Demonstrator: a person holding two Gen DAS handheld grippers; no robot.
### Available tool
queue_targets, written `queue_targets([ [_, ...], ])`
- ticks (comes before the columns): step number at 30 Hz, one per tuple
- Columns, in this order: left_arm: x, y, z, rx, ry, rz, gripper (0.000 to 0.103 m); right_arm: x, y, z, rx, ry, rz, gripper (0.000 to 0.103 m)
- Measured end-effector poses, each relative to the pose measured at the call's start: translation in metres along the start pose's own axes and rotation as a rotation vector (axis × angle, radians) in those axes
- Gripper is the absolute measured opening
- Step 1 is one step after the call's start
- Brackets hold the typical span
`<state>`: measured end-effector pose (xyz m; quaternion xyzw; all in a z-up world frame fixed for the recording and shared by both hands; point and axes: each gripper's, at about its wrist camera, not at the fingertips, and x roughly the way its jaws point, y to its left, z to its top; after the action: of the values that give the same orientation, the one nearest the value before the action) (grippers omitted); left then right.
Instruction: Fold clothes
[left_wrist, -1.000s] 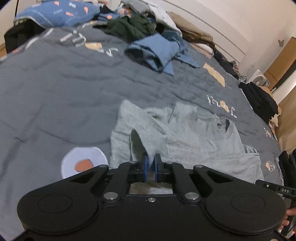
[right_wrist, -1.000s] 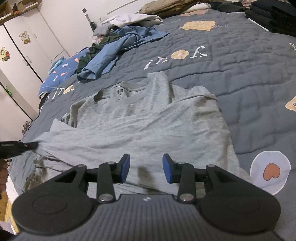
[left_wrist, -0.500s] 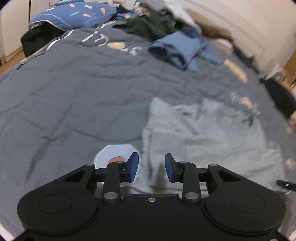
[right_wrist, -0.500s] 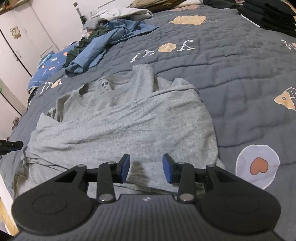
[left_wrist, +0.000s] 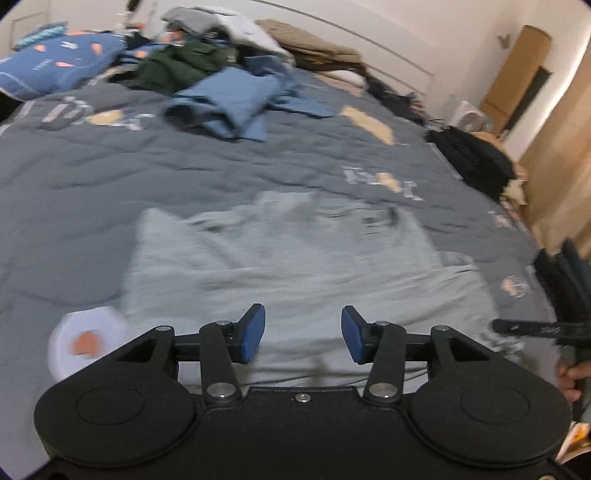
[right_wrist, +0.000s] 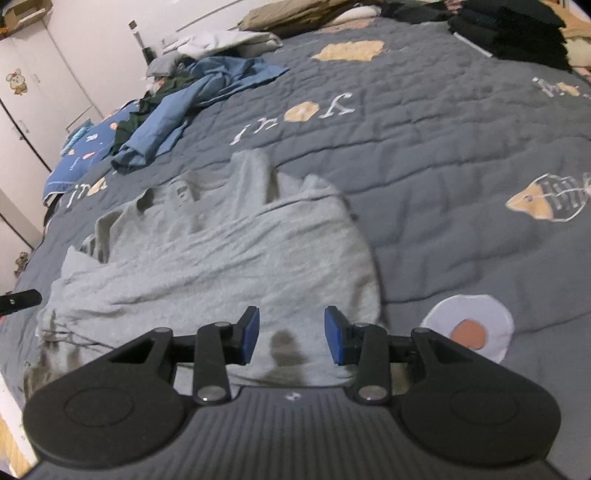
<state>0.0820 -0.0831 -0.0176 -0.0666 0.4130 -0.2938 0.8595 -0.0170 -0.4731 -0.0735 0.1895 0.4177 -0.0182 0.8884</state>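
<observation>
My left claw (left_wrist: 303, 334) and right claw (right_wrist: 291, 336) hover with blue pads apart, gripping nothing, above the near hem of a grey T-shirt (right_wrist: 221, 258) lying rumpled on the grey quilted bedspread (right_wrist: 443, 147). A blue shirt (left_wrist: 229, 99) sits in the clothes heap well beyond it.

Grey tee (right_wrist: 221, 258) lies spread on dark grey quilt (right_wrist: 443, 155), front-ish up, collar w/ small dark label twd far side. Fabric wrinkled, not flat; lower body bunched in ridges, one sleeve folded over near collar. Hem at near bed edge, partly rumpled. In left wrist view, tee (left_wrist: 295, 266) is blurred.
</observation>
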Motion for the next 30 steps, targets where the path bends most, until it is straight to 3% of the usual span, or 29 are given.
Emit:
queue_targets([
  [10, 0.101, -0.128, 0.052, 0.102, 0.143, -0.208, 0.046, -0.011, -0.026, 0.002, -0.034, 0.005, -0.047, 0.038],
  [17, 0.189, -0.196, 0.065, 0.143, 0.261, -0.22, 0.046, -0.008, -0.042, 0.007, 0.002, -0.001, -0.018, 0.038],
  [27, 0.26, -0.22, 0.064, 0.114, 0.39, -0.211, 0.046, -0.004, -0.043, 0.016, 0.004, -0.019, -0.001, 0.037],
  [29, 0.268, -0.222, 0.064, 0.115, 0.401, -0.209, 0.042, -0.004, -0.041, 0.017, -0.001, -0.024, 0.006, 0.038],
  [30, 0.272, -0.224, 0.063, 0.115, 0.406, -0.208, 0.034, -0.004, -0.04, 0.017, -0.003, -0.026, 0.009, 0.038],
])
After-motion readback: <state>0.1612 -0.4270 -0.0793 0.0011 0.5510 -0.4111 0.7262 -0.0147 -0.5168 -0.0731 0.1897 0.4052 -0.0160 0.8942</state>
